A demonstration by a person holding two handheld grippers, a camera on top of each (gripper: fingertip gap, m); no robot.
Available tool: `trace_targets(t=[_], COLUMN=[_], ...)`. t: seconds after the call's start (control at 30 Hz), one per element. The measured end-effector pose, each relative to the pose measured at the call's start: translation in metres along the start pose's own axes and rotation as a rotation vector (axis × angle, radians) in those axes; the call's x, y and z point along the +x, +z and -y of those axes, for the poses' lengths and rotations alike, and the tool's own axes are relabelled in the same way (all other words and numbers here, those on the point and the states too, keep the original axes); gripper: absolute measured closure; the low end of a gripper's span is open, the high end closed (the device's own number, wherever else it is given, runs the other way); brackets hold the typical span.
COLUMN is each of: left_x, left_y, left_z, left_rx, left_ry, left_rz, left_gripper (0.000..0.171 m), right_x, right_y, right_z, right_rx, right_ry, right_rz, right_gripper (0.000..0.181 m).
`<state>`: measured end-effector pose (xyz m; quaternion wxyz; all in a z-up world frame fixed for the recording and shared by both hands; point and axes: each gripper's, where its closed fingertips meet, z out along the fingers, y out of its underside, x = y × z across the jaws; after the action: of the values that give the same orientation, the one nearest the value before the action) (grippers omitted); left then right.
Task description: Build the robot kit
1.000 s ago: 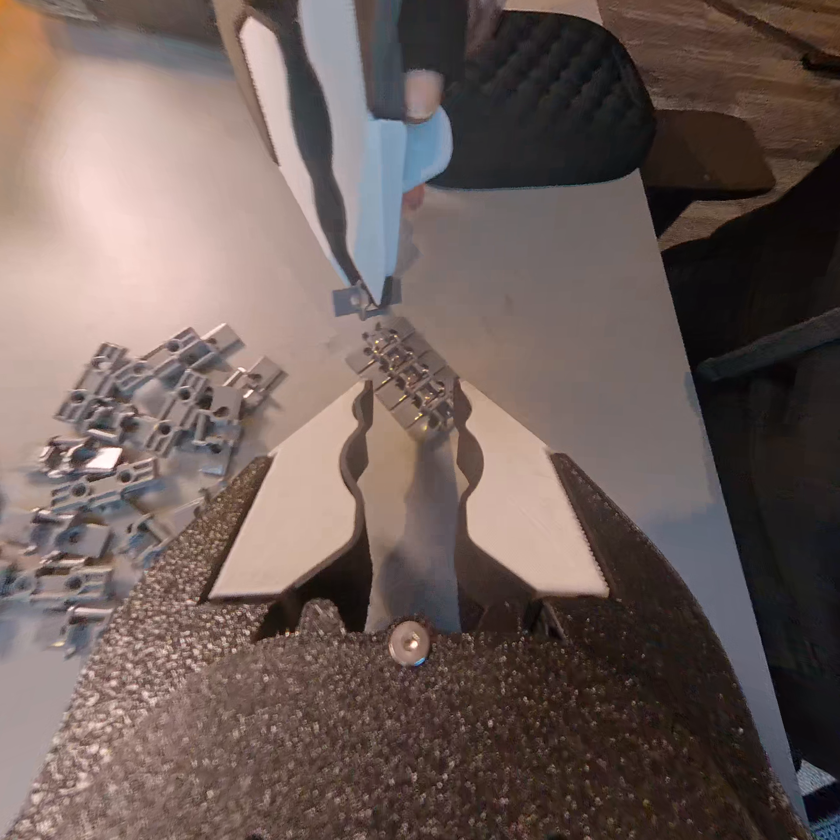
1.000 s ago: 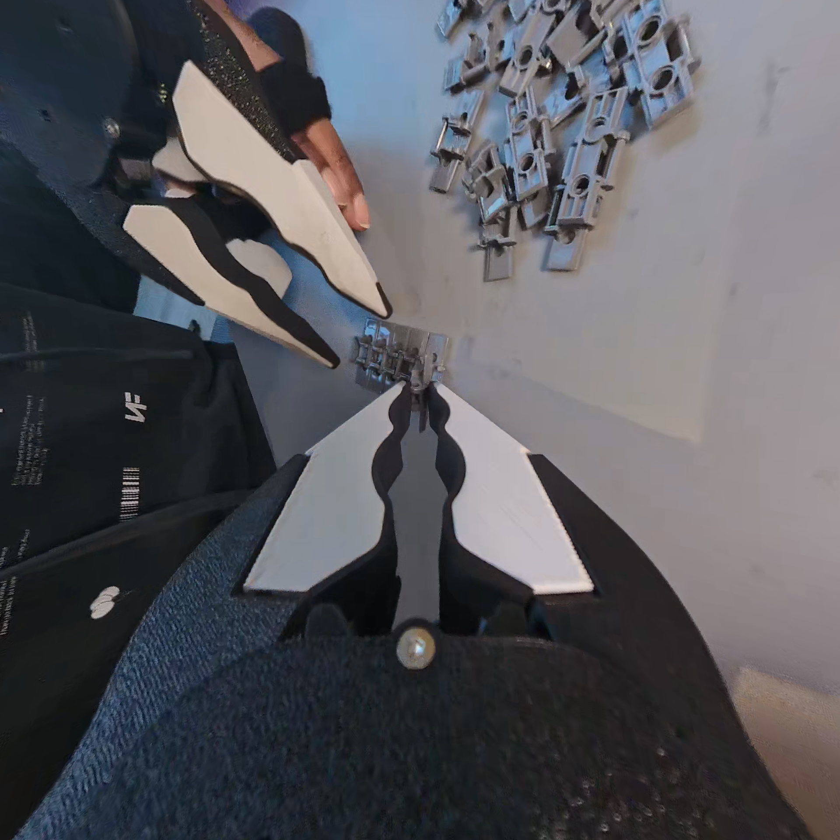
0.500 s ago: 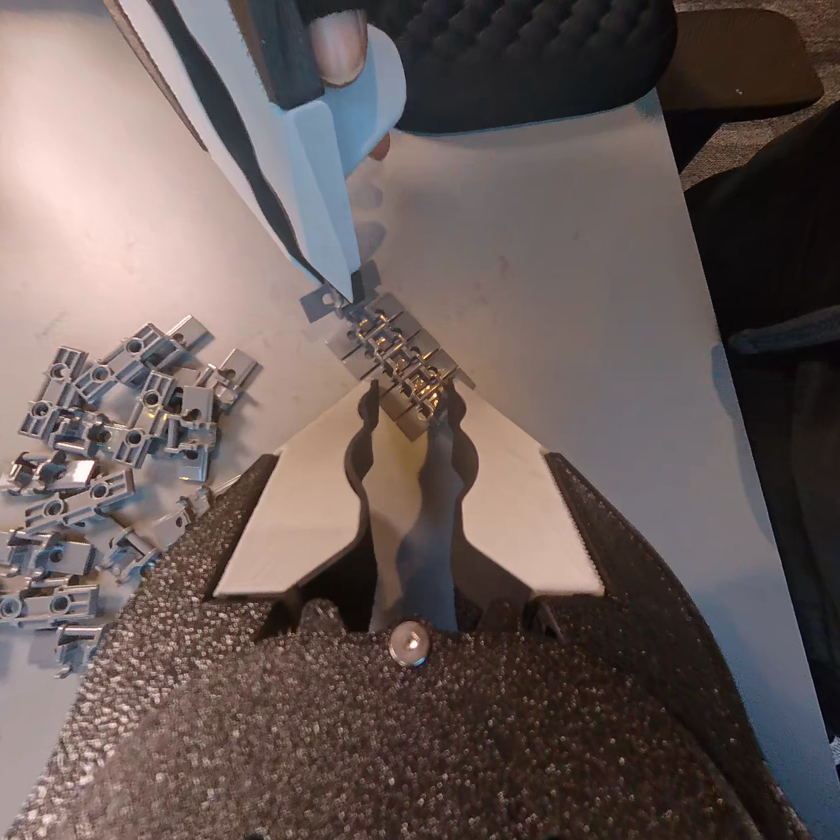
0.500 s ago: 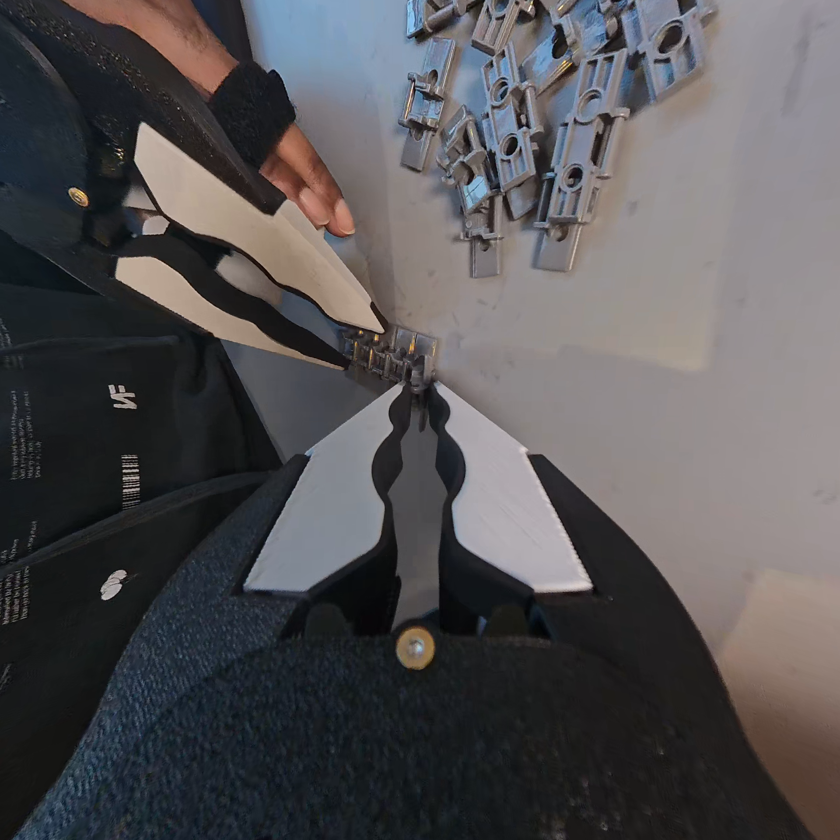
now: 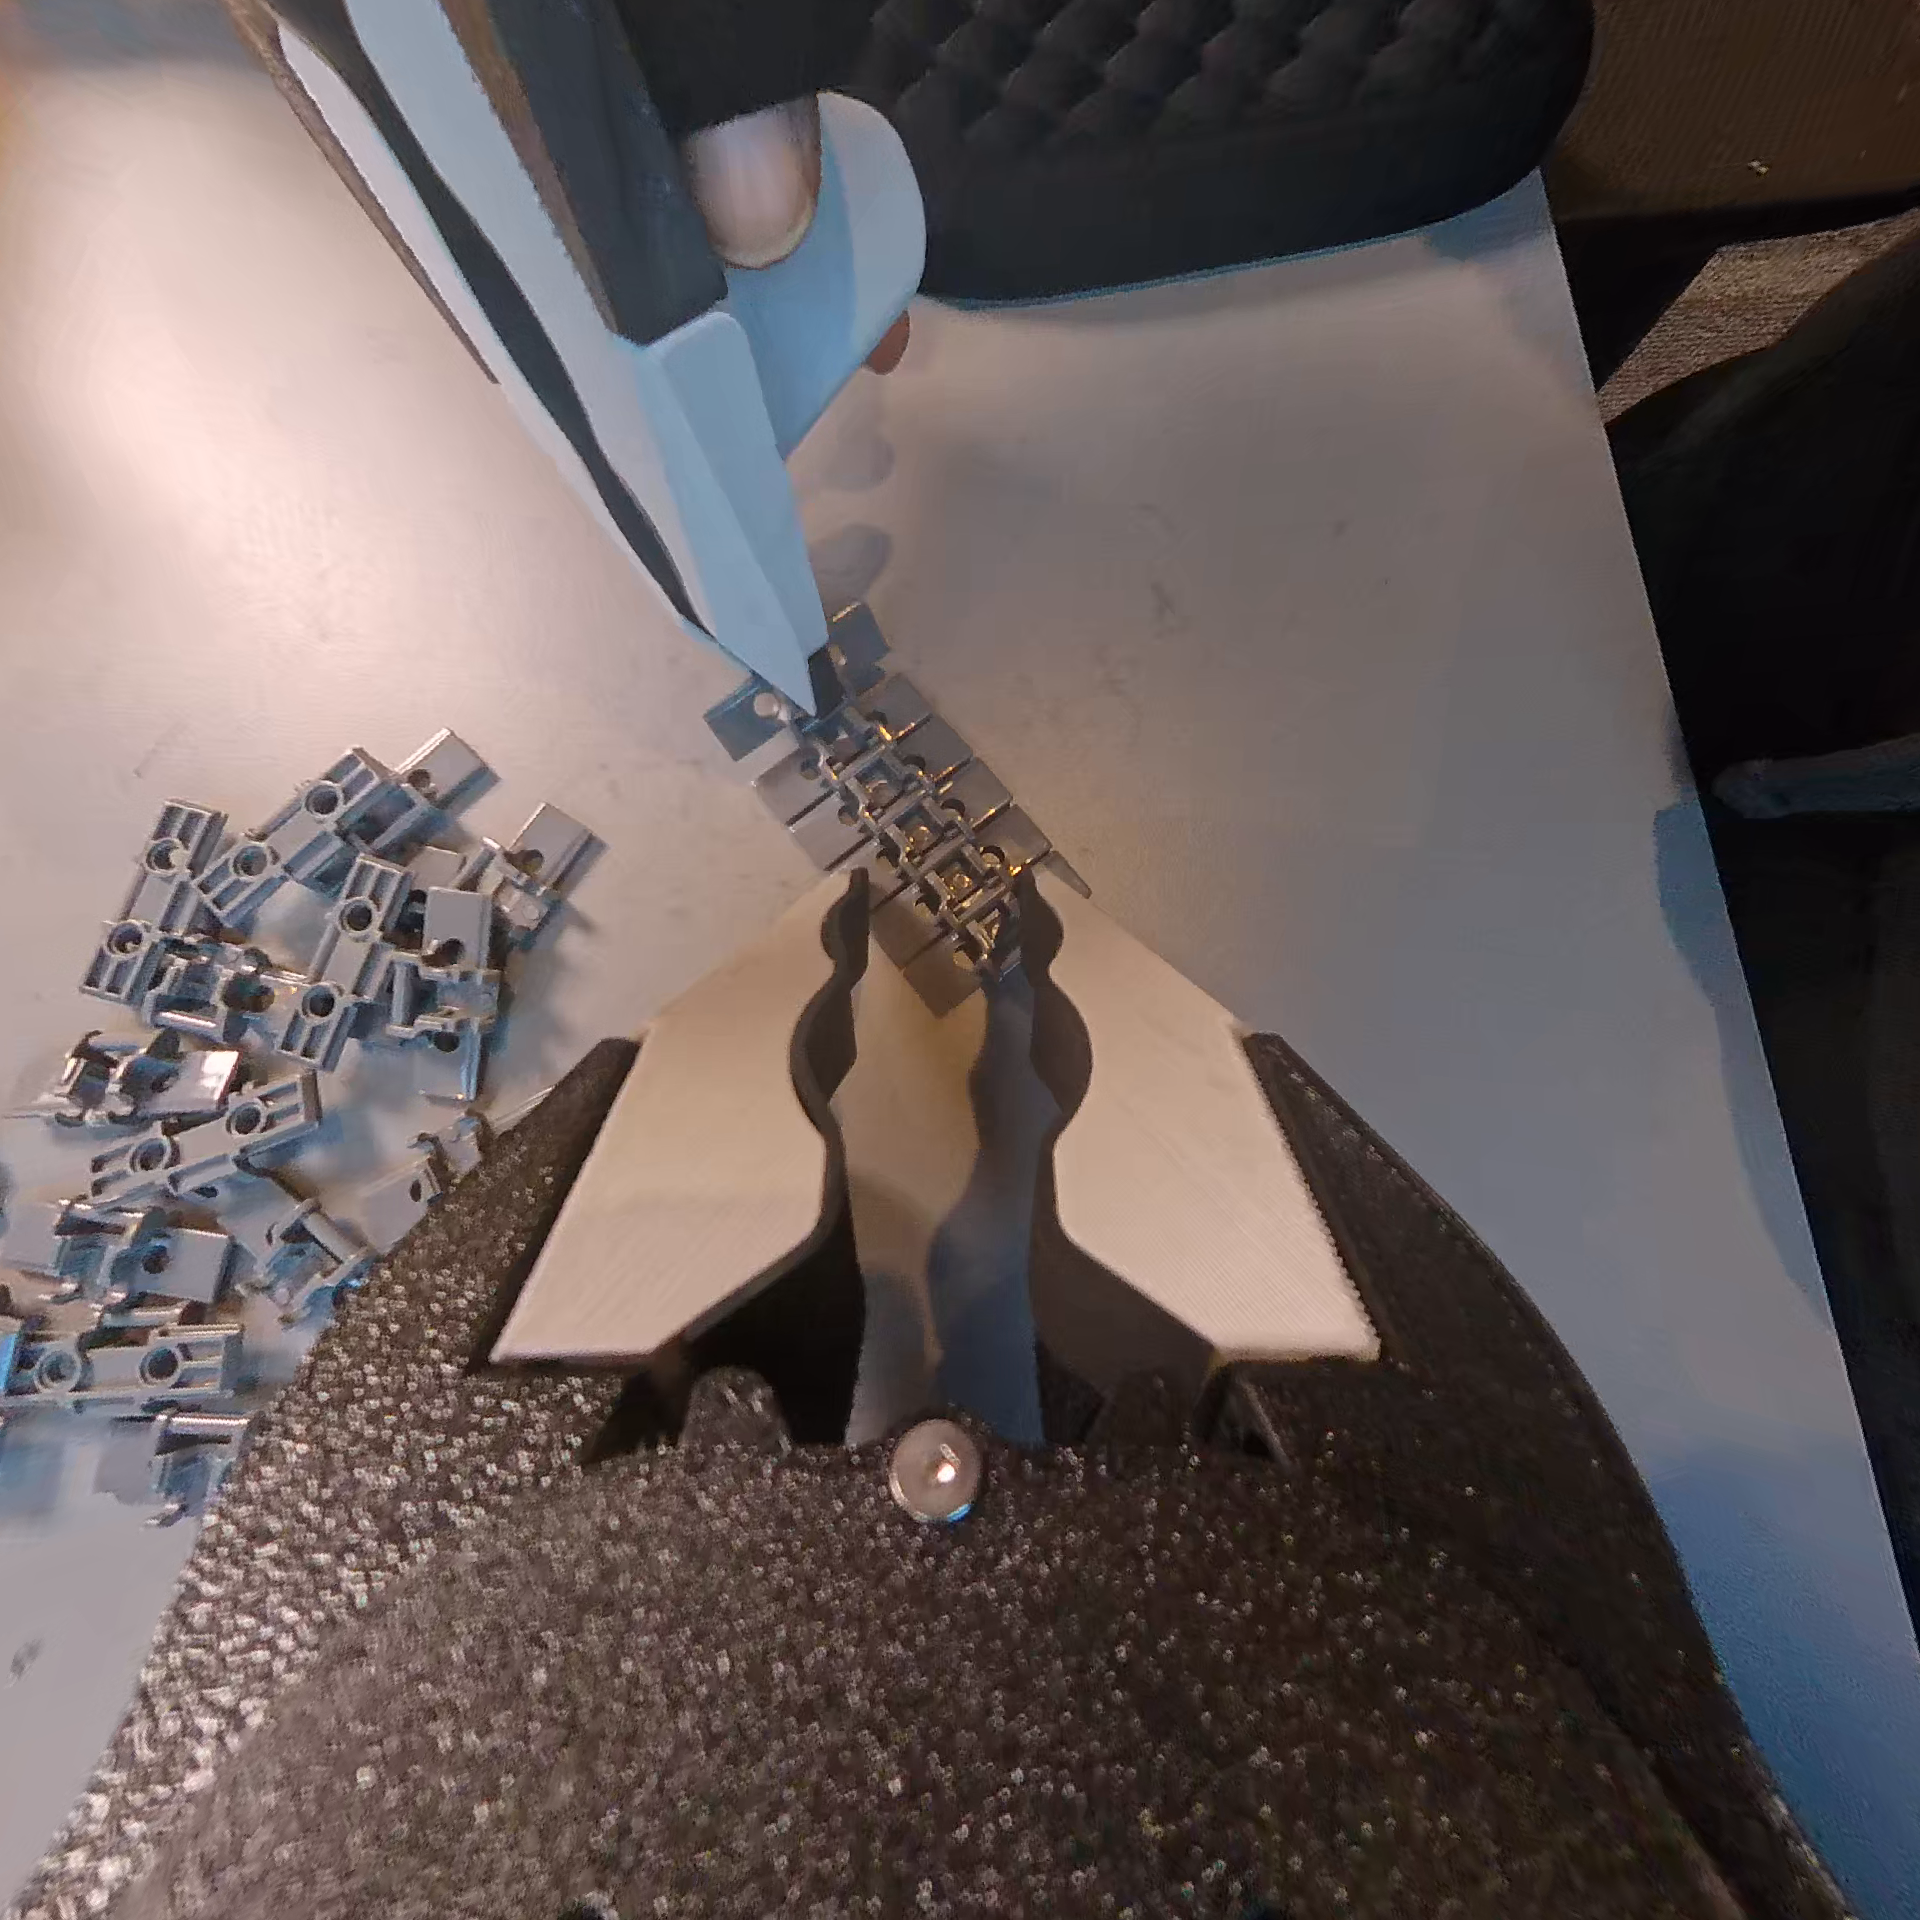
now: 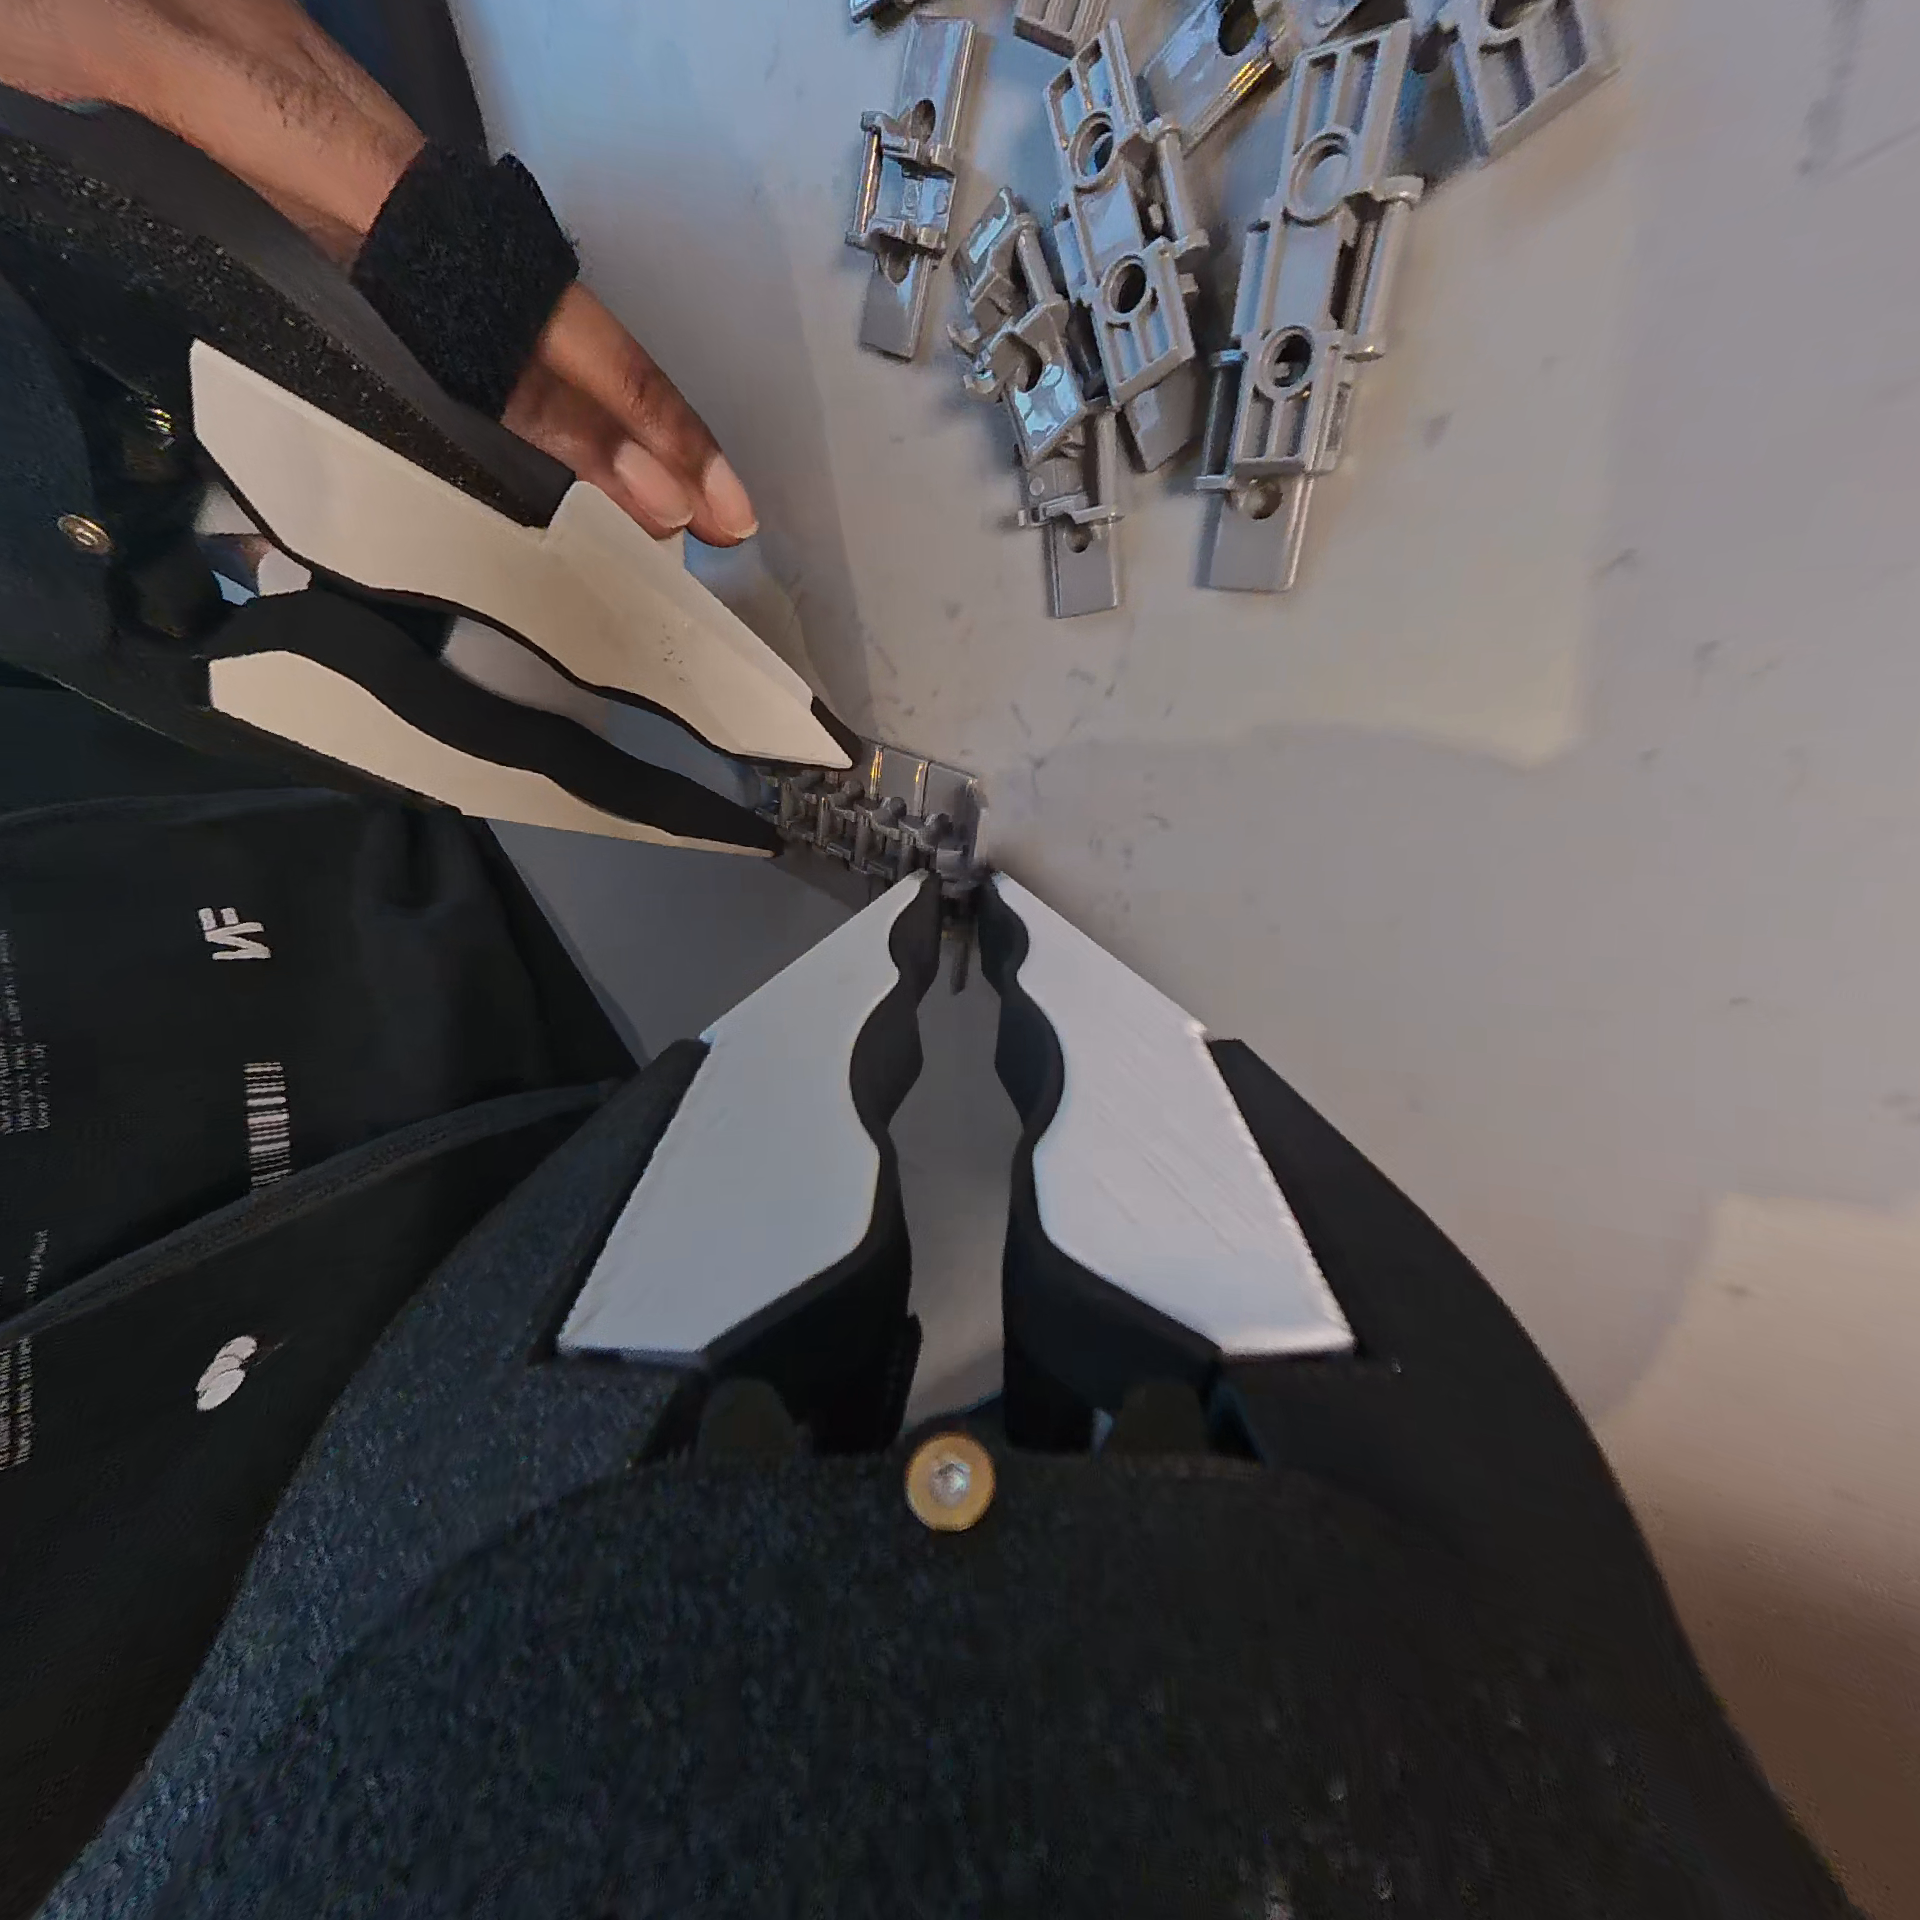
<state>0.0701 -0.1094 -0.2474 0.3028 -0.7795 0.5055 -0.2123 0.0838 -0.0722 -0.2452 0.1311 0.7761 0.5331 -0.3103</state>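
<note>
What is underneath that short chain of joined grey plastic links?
The short chain of joined grey plastic links lies on the pale grey tabletop. Its underside is hidden; both grippers' tips cover its ends.

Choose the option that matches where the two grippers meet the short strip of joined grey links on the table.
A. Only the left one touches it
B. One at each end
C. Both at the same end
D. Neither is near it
B: the left gripper closes around one end of the joined strip, and the right gripper pinches the link at the opposite end.
</note>
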Motion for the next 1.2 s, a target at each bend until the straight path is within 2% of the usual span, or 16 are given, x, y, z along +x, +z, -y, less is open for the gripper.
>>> trace_targets(t=[0.37, 0.6, 0.67, 0.83, 1.0, 1.1, 1.2], left_x=[0.002, 0.003, 0.003, 0.003, -0.009, -0.032, -0.061], left_y=[0.001, 0.001, 0.000, -0.002, -0.021, -0.034, -0.035], left_z=[0.001, 0.000, 0.000, -0.001, -0.002, 0.002, 0.000], left_rx=[-0.002, 0.002, 0.001, -0.008, 0.030, 0.073, 0.085], left_ry=[0.010, 0.000, -0.005, -0.017, -0.078, -0.117, -0.139], left_rz=[0.004, 0.000, -0.005, -0.027, -0.068, -0.018, 0.092], left_gripper=[0.147, 0.147, 0.147, 0.147, 0.146, 0.147, 0.148], right_x=[0.004, 0.003, 0.000, 0.006, -0.003, -0.003, -0.005], right_y=[0.003, 0.001, -0.006, -0.035, -0.033, -0.025, -0.021], right_z=[-0.001, -0.001, 0.004, 0.013, 0.001, -0.009, -0.013], right_rx=[0.024, -0.007, 0.045, 0.226, 0.320, 0.347, 0.393], right_ry=[-0.054, -0.100, -0.107, -0.193, -0.333, -0.388, -0.408], right_rz=[-0.087, -0.049, -0.012, -0.065, -0.128, -0.173, -0.181], right_gripper=[0.174, 0.171, 0.155, 0.154, 0.157, 0.157, 0.157])
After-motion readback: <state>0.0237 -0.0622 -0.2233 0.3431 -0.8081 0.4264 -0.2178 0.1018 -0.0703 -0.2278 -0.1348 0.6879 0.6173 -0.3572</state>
